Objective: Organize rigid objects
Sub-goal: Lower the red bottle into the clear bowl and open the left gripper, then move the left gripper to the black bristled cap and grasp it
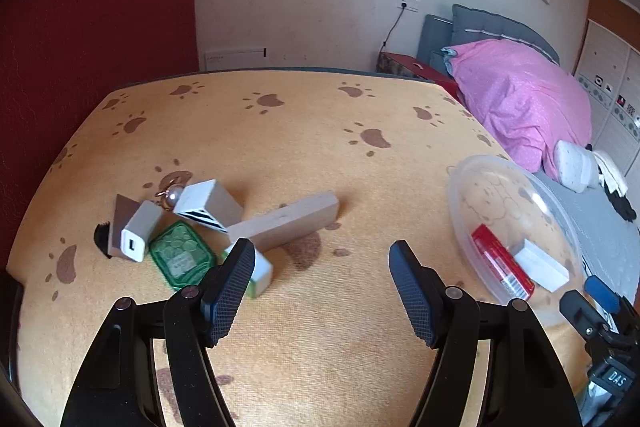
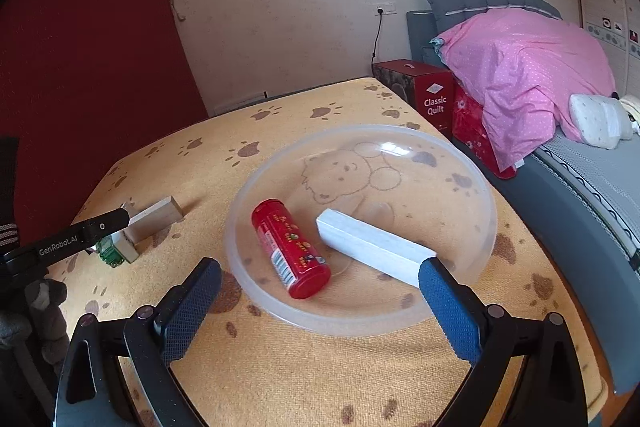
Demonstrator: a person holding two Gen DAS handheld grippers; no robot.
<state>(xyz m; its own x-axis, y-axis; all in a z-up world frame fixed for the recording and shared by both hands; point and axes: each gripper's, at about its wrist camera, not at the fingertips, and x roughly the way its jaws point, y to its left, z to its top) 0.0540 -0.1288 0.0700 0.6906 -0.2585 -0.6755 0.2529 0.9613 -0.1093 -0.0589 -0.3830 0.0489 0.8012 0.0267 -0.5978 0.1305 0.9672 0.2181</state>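
Note:
A clear plastic bowl (image 2: 256,291) sits on the yellow paw-print cloth and holds a red tube (image 2: 290,253) and a white block (image 2: 372,247). It also shows in the left wrist view (image 1: 460,195). My right gripper (image 2: 320,291) is open and empty above the bowl's near rim. My left gripper (image 1: 322,263) is open and empty just in front of a wooden block (image 1: 286,223). Left of the block lie a white charger (image 1: 138,233), a green case (image 1: 182,255), a white box (image 1: 208,205), a small white-green box (image 1: 262,273) and a pearl trinket (image 1: 174,195).
The table (image 1: 280,131) ends at a red wall on the left. A bed (image 2: 580,179) with a pink duvet (image 2: 528,67) stands to the right. A red quilt box (image 2: 420,87) sits behind the table. The left gripper's body (image 2: 68,241) shows in the right wrist view.

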